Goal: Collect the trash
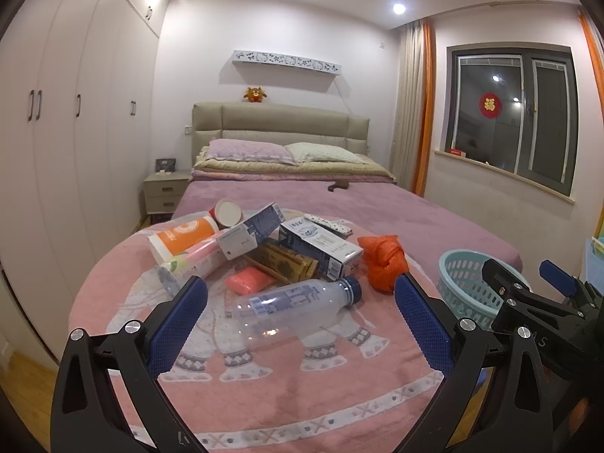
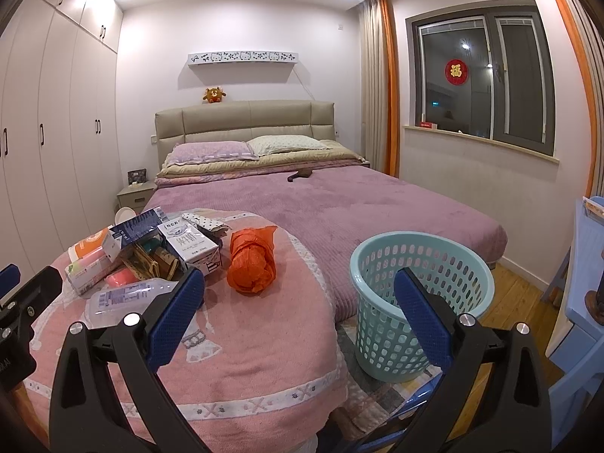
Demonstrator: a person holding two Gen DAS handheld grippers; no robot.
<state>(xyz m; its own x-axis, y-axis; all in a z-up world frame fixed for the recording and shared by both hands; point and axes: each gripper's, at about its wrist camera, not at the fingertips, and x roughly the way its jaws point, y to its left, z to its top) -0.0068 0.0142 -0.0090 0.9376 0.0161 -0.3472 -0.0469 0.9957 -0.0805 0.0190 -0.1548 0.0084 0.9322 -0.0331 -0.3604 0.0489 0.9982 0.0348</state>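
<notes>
Both grippers, left and right, are held with fingers spread. Nothing is seen inside the basket. Trash is piled on the blanket.

Clear bottle between spread hand-held gripper fingers

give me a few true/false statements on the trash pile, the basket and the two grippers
1. The clear plastic bottle lies on its side on the pink blanket. True.
2. The left gripper is shut on the bottle. False: its jaws stand wide open, holding nothing.
3. The teal basket stands on the floor beside the bed. True.
4. The orange bag is inside the basket. False: it lies on the blanket.
5. The right gripper is open. True.
</notes>
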